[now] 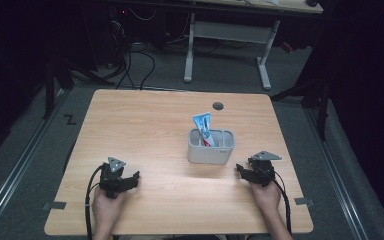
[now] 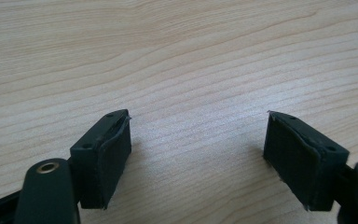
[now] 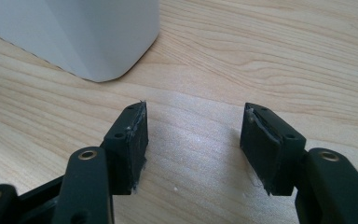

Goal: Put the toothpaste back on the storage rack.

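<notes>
Surface (image 1: 145, 120): pale wood-grain laminate, rounded corners, dark grommet hole near the top centre of the high view.
Holder (image 1: 210, 146): pale grey plastic caddy, smooth walls, rounded corners, divided compartments; centre of the high view, its corner at upper left of the right gripper view.
Tube (image 1: 203, 128): blue and white, glossy, soft-sided; stands tilted in the holder's middle compartment.
Left hand-held gripper (image 1: 121, 181): lower left, black jaws spread over bare wood, nothing between them.
Right hand-held gripper (image 1: 245, 171): lower right, near the holder, jaws spread, empty.
Handling advice: likely pinch the tube by its flat upper end, lift straight up, steady the light holder.
</notes>
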`<state>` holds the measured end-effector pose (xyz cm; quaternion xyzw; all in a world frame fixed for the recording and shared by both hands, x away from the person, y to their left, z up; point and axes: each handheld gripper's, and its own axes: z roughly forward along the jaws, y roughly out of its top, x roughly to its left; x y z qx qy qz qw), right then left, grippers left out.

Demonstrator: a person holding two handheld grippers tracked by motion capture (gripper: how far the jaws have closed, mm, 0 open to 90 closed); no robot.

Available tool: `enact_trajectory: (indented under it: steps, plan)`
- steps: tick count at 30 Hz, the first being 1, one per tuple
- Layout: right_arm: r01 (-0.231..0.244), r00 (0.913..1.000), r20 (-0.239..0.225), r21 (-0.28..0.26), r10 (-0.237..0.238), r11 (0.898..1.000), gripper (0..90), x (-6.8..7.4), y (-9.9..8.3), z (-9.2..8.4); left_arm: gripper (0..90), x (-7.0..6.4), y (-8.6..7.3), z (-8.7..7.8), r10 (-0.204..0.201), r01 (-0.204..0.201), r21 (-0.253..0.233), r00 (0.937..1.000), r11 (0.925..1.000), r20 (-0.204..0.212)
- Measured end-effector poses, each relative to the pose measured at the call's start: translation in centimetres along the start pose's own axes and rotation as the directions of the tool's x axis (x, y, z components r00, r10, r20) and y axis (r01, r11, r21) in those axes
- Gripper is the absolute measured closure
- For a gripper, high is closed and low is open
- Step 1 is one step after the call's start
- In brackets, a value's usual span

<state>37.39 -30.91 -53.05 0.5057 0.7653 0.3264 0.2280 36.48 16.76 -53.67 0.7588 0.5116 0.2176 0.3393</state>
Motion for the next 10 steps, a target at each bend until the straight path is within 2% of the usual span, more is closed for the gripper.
enact_trajectory:
  steps: [10]
  plan:
    - [0.002,1.0,-0.002,0.001,-0.002,1.0,40.7,-0.01,0.0,0.01,23.5,0.02,0.0,-0.01,-0.002,0.002,0.0,1.0,1.0,0.001]
